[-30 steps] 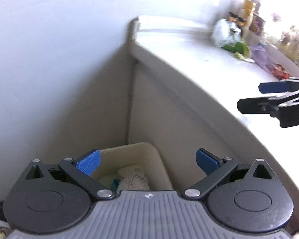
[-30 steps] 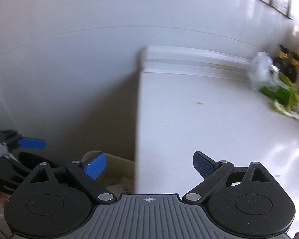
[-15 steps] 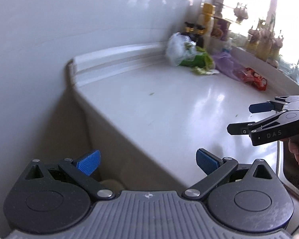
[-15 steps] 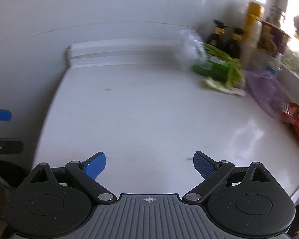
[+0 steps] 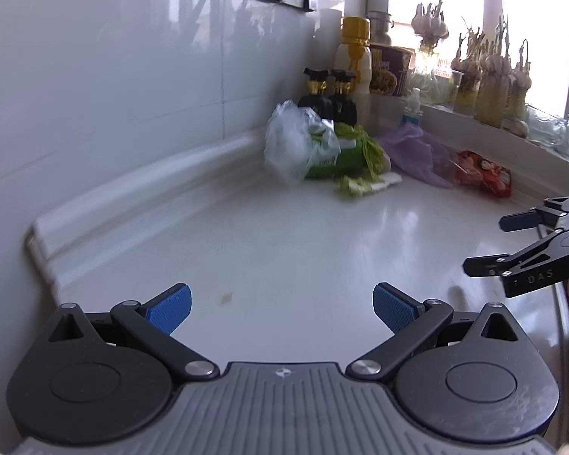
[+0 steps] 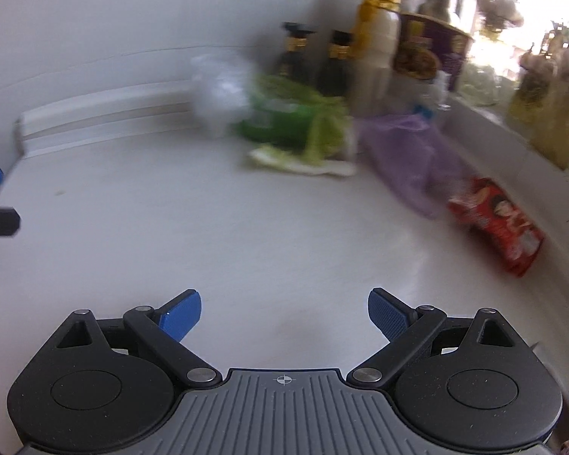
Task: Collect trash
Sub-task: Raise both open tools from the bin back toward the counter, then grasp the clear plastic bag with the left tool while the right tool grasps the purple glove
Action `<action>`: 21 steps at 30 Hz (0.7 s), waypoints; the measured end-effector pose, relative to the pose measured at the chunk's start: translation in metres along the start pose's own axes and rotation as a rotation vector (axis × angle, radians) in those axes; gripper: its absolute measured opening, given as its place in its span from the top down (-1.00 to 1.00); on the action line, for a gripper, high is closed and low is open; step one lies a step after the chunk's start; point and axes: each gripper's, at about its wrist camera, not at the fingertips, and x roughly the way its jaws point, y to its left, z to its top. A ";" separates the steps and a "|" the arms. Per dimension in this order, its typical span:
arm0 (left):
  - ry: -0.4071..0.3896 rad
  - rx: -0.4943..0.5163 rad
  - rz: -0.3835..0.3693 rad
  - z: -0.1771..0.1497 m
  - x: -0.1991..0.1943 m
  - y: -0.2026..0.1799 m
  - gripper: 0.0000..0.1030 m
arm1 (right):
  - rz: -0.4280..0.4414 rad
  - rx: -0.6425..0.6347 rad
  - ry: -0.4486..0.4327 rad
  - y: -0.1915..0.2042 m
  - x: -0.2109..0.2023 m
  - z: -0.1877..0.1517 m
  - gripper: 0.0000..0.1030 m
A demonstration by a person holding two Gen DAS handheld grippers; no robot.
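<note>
Near field: my left gripper (image 5: 282, 305) and right gripper (image 6: 283, 314) both hover over the white surface (image 5: 322, 242) with fingers spread apart and nothing between them. A small fleck (image 5: 227, 296) lies on the surface just ahead of the left gripper.

Middle field: bare surface separates both grippers from the trash.

Far field: the trash lies against the back corner. From left: a crumpled clear plastic bag (image 5: 296, 140) touching a green wrapper (image 5: 335, 159) with leafy scraps (image 5: 364, 184); a limp purple bag (image 5: 417, 153); a red snack packet (image 5: 483, 172) nearest the sill. Bottles (image 5: 332, 94) stand behind.

Handling, as I judge it: all pieces look light, soft and crushable; film may slip. I would pinch a raised fold of the bags, the packet's near edge, and gather the leaves last.
</note>
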 end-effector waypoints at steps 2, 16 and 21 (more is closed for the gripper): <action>-0.007 0.017 -0.010 0.008 0.012 -0.004 -0.98 | -0.018 0.005 -0.021 -0.016 0.009 0.005 -0.87; -0.135 0.067 0.033 0.078 0.104 -0.037 -0.90 | -0.081 0.050 -0.185 -0.104 0.073 0.078 -0.86; -0.151 0.021 0.048 0.089 0.121 -0.035 -0.81 | -0.114 0.067 -0.152 -0.107 0.101 0.092 -0.83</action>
